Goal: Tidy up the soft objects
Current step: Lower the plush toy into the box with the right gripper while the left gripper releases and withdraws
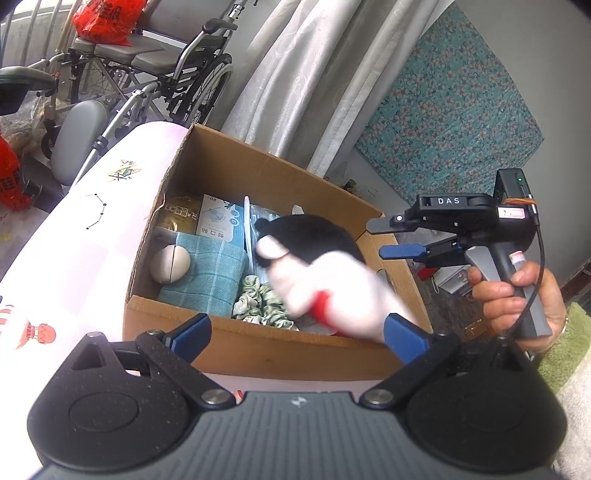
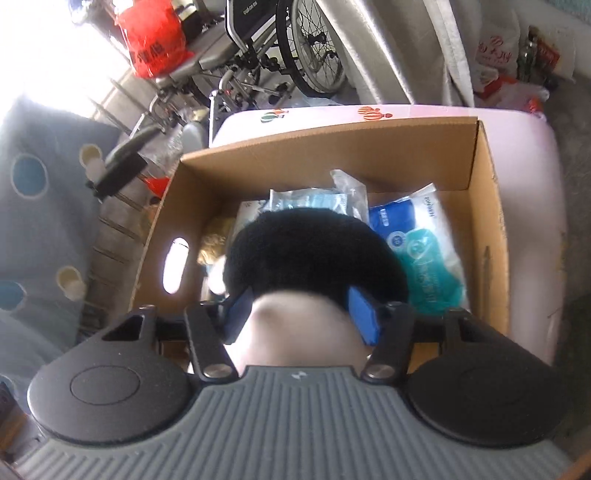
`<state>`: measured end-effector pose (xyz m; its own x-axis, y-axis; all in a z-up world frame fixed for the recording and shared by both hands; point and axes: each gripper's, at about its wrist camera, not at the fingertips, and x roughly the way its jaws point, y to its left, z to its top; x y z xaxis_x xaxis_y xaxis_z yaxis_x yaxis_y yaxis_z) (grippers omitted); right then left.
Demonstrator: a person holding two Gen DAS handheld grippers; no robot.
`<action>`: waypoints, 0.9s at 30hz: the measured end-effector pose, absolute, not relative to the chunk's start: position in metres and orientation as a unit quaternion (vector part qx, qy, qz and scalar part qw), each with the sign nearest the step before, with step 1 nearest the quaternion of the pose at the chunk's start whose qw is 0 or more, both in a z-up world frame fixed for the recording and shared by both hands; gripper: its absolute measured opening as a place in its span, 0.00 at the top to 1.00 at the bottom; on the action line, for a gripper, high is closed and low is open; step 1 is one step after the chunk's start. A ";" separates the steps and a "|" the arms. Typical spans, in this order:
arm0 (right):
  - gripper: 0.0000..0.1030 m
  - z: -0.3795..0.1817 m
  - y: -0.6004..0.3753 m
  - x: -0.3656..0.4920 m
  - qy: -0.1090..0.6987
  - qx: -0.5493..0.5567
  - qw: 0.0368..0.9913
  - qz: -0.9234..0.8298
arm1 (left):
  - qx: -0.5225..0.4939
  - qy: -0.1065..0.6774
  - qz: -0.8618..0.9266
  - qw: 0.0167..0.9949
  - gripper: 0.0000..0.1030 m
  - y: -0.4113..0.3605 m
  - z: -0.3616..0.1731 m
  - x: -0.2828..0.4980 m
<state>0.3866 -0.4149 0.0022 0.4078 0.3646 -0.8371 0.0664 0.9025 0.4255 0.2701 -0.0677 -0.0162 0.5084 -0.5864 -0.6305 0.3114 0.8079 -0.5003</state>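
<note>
A black and white plush toy (image 1: 314,258) shows as a blur over the open cardboard box (image 1: 258,350). My left gripper (image 1: 299,332) is open wide at the box's near wall, and the toy's white end lies between its fingers without being pinched. My right gripper (image 1: 376,239), held by a hand (image 1: 517,295), hangs past the box's right wall, open with nothing between its fingers. In the right wrist view the plush toy (image 2: 314,251) fills the gap ahead of my right gripper (image 2: 300,319), above the box (image 2: 332,136). Inside lie a teal towel (image 1: 210,273) and a green scrunchie (image 1: 258,302).
The box stands on a pink printed sheet (image 1: 74,240). It also holds a beige egg-shaped thing (image 1: 170,264), mask packets (image 2: 314,201) and wipe packs (image 2: 428,258). Behind are a wheelchair (image 1: 147,74) with a red bag (image 1: 107,18), a grey curtain (image 1: 295,74) and a floral cloth (image 1: 454,110).
</note>
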 end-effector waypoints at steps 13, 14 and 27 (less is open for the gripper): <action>0.08 -0.005 -0.440 0.361 0.512 0.253 0.819 0.059 | -0.152 0.412 -0.293 0.849 0.03 -0.085 -0.017 0.266; 0.06 -0.003 -0.438 0.358 0.514 0.259 0.816 0.053 | -0.155 0.411 -0.304 0.845 0.03 -0.090 -0.017 0.268; 0.05 -0.088 -0.415 0.383 0.594 0.408 0.693 0.016 | -0.149 0.472 -0.353 0.794 0.26 -0.161 -0.043 0.336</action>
<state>0.3833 -0.4150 -0.0876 0.2935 0.5065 -0.8107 0.4633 0.6665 0.5841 0.3361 -0.1610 -0.0428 0.3045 -0.7018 -0.6440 0.4196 0.7058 -0.5707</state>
